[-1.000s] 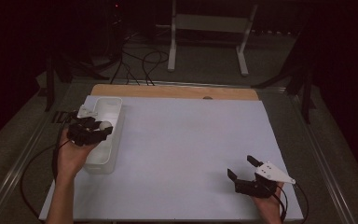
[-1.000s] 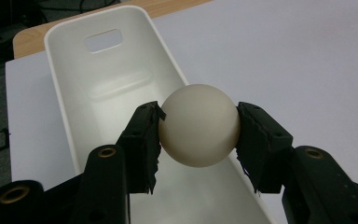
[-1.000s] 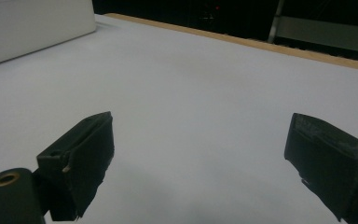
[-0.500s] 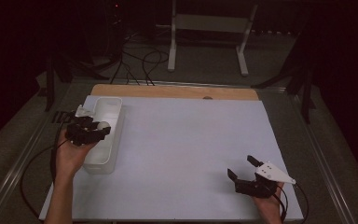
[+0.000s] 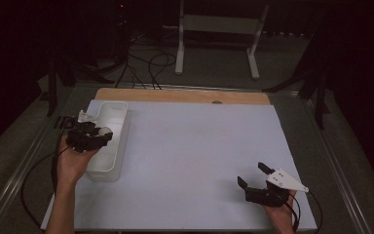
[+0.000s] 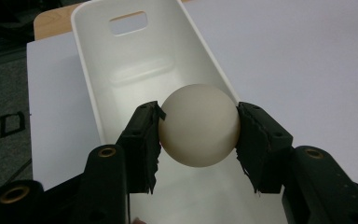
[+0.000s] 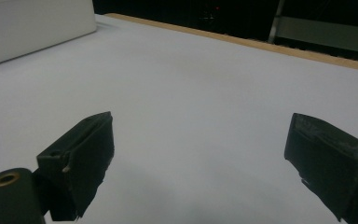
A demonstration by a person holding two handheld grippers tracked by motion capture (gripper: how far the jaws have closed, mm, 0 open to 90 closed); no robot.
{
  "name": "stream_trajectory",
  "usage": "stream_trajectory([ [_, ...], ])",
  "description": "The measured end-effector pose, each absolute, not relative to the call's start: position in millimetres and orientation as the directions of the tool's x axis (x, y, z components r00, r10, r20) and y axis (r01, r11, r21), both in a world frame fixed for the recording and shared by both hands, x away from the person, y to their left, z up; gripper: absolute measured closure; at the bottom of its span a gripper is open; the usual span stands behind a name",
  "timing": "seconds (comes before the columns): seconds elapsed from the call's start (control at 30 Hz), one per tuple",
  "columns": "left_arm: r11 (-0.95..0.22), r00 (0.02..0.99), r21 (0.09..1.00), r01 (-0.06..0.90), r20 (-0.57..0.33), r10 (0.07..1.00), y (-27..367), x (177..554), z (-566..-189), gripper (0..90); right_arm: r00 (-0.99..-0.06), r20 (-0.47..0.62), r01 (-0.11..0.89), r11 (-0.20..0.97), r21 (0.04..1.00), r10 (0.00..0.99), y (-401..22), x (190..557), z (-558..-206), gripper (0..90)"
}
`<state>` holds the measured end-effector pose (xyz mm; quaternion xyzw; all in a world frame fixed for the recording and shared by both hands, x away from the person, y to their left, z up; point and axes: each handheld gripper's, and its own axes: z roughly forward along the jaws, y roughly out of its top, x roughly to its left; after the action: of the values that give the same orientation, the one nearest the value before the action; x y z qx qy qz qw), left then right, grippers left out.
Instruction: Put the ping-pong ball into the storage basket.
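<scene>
- The left tool (image 6: 198, 135) is clenched on a smooth, cream-white round ball (image 6: 199, 125), with one black padded jaw pressed to each side of it.
- The ball hangs above the inside of a long white plastic bin with rounded corners (image 6: 98, 70); it sits over the near half of the bin, and I cannot tell whether it touches the floor of the bin.
- The bin has a slot-shaped handle hole in its far end wall.
- In the high view the left tool (image 5: 96, 136) is over the bin (image 5: 119, 109), which lies along the left edge of the pale grey-white counter (image 5: 195, 146), and the ball (image 5: 104, 131) shows as a pale spot at the tool's tip.
- The right tool (image 5: 253, 176) is released, its jaws standing wide apart with nothing between them, low over the near right part of the counter, well apart from the bin.
- In the right gripper view its jaws frame bare counter (image 7: 191, 93), with a side of the bin (image 7: 32, 25) at the top left.
</scene>
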<state>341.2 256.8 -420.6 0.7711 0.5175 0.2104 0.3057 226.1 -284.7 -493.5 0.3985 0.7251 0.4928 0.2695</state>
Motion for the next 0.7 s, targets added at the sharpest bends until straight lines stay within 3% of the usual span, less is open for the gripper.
stream_trajectory([
  [0.7, -0.266, 0.382, 0.69, 0.673, -0.016, 0.924, 260.2, 341.2, -424.4, 50.9, -0.536, 0.005, 0.315, 0.194, 0.929, 0.844, -284.3, 226.4, -493.9, 7.8],
])
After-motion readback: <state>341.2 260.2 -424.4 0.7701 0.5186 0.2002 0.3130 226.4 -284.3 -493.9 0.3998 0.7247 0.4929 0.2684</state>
